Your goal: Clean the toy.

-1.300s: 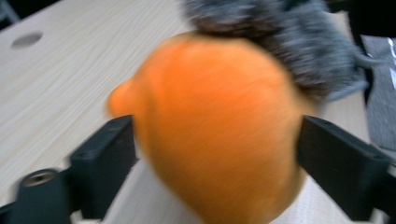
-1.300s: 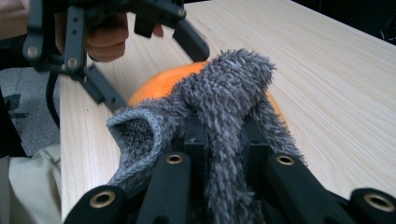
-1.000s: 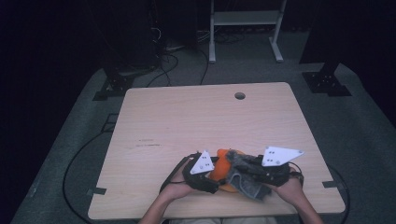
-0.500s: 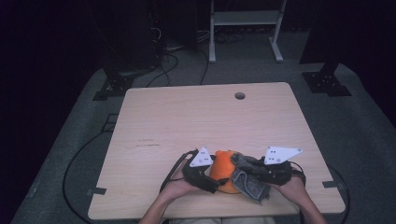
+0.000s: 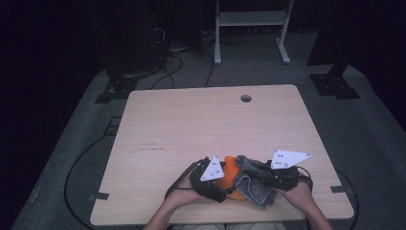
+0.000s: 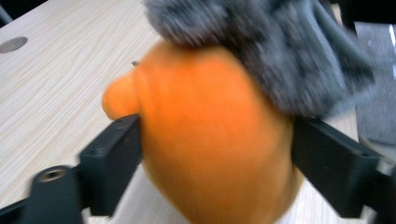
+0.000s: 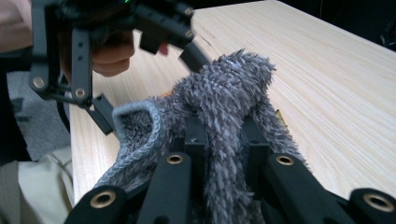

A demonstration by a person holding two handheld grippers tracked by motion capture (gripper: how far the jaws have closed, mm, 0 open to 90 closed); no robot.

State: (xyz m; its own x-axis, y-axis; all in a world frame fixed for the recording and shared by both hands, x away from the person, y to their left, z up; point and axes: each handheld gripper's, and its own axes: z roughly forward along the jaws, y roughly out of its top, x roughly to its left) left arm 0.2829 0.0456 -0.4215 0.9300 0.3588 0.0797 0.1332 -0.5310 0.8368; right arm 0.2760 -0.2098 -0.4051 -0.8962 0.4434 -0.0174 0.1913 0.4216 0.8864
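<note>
Cloth (image 7: pixel 224 93) — grey, shaggy — pinched in right gripper (image 7: pixel 219 140) fingers, draping smooth orange ball (image 6: pixel 210 140) between wide left gripper (image 6: pixel 215 158) fingers.

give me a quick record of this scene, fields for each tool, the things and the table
left tool: jaws have just been opening, either side of the orange object, touching or nearly
right tool: shut on the grey fuzzy cloth
orange object: rounded, with a small nub, on the near edge of the table
grey fuzzy cloth: draped over the top of the orange object
table: light wood, with a round hole near the far edge
</note>
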